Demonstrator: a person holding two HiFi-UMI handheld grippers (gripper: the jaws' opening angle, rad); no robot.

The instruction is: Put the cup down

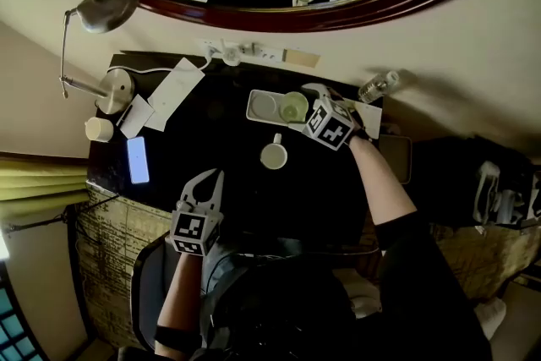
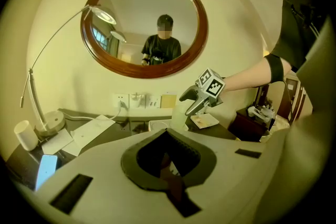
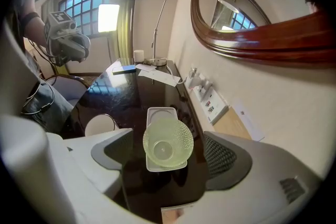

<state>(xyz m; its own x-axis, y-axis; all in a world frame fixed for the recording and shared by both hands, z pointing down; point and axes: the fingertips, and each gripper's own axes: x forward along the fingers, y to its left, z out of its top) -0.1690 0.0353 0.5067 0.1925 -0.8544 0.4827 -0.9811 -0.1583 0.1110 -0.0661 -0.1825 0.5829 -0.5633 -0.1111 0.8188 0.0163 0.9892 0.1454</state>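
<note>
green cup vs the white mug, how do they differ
The green cup is translucent and dimpled; the white mug is plain and opaque. The green cup shows no handle; the white mug has one. The green cup stands on the white tray; the white mug stands straight on the dark table. Both stand upright with their mouths up.

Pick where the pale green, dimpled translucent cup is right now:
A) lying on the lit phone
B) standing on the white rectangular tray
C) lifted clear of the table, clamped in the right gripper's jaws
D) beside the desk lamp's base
B: the pale green dimpled cup stands upright on one end of the white rectangular tray, and the right gripper has its jaws apart on either side, not pressing on it.
</note>
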